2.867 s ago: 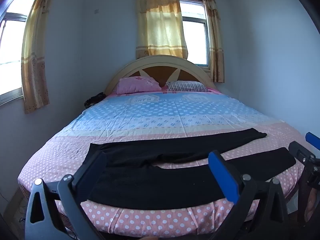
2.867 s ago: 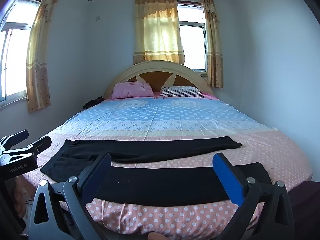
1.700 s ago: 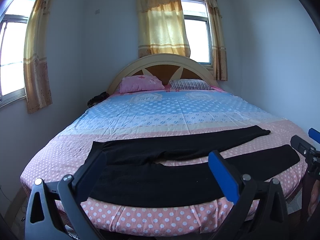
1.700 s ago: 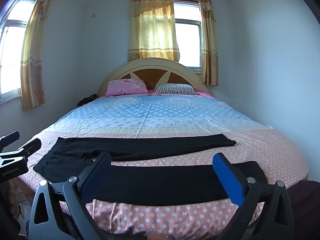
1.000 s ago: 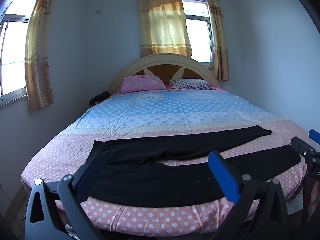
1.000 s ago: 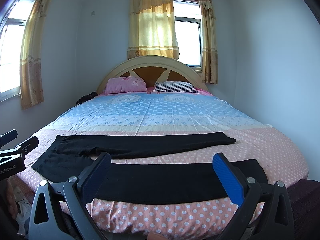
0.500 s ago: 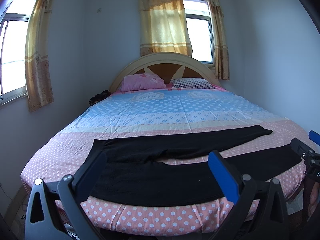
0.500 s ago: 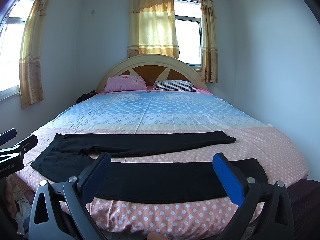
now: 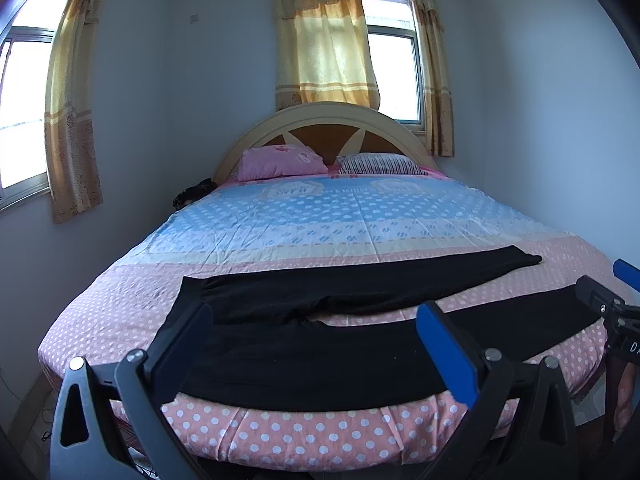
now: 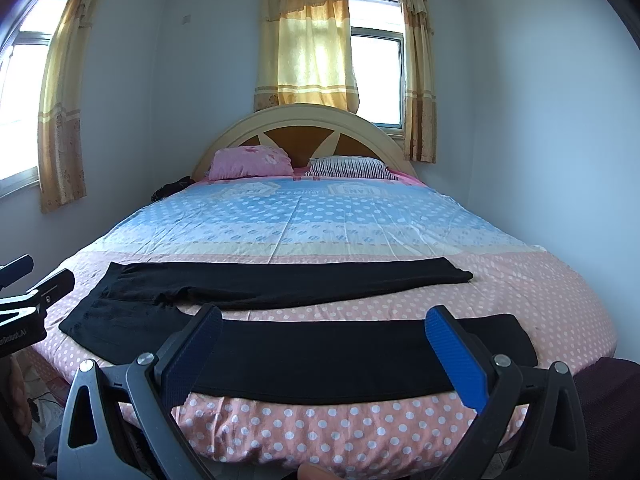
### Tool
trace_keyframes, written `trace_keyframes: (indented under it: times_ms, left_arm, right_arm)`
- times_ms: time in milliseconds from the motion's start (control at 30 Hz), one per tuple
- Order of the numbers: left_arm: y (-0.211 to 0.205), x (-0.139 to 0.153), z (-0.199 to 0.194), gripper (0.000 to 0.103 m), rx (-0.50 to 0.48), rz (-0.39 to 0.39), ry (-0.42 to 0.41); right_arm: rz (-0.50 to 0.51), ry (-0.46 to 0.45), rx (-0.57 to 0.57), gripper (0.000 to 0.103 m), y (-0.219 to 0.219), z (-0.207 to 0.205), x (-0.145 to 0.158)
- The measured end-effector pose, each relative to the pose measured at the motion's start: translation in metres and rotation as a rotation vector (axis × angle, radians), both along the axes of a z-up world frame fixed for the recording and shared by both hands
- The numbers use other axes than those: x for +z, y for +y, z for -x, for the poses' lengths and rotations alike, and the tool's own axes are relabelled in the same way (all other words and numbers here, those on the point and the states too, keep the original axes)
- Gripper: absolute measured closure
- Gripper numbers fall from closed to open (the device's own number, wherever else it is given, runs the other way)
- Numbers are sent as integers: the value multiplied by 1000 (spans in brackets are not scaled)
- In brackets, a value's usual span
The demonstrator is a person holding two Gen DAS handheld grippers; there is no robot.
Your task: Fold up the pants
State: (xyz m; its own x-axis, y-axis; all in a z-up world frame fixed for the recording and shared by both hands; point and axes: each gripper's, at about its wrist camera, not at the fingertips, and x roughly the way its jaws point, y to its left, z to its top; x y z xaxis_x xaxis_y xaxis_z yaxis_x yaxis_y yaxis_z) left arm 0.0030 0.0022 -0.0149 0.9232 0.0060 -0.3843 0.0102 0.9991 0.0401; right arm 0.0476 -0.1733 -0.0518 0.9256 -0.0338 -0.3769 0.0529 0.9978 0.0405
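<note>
Black pants [image 9: 328,344] [image 10: 320,344] lie spread flat across the foot of the bed [image 9: 280,436] [image 10: 360,432], waist at the left, both legs running right with a gap between them. My left gripper [image 9: 312,320] hovers open in front of the bed edge, off the cloth. My right gripper [image 10: 324,326] is also open, held before the near leg, nothing between its blue pads. Each gripper shows at the edge of the other's view: the right one [image 9: 612,292] at the far right, the left one [image 10: 24,280] at the far left.
The bed has a pink dotted sheet at the foot and blue toward the arched headboard [image 9: 324,124]. A pink pillow [image 9: 280,162] and a striped pillow [image 9: 380,164] lie at the head. Walls stand close on both sides, with curtained windows [image 10: 308,44].
Both grippers have risen and drifted slightly, so the bed sits a little lower in each view. The pants have not moved. Both grippers stayed open.
</note>
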Motion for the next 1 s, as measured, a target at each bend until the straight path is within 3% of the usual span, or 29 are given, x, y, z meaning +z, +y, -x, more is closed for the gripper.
trace_keyframes:
  times_ms: [500, 633, 733, 800, 867, 933, 1000]
  left_arm:
    - [17, -33, -45, 0, -8, 8, 109]
    - [64, -44, -97, 0, 91, 14, 150]
    - [120, -51, -146, 0, 176, 65, 214]
    - [156, -59, -179, 0, 231, 65, 249]
    - [187, -69, -208, 0, 256, 33, 302]
    - [211, -77, -228, 5, 284, 22, 338]
    - [233, -87, -249, 17, 277, 47, 378]
  right_arm:
    - [-43, 98, 60, 1, -11, -32, -34]
    - [-57, 137, 33, 1, -28, -52, -49]
    - [-83, 165, 12, 2, -51, -72, -57]
    - [-99, 182, 7, 10, -67, -86, -61]
    - [-96, 210, 11, 25, -81, -104, -66]
    - [-111, 263, 23, 39, -98, -124, -74]
    - [-132, 308, 21, 42, -115, -147, -82]
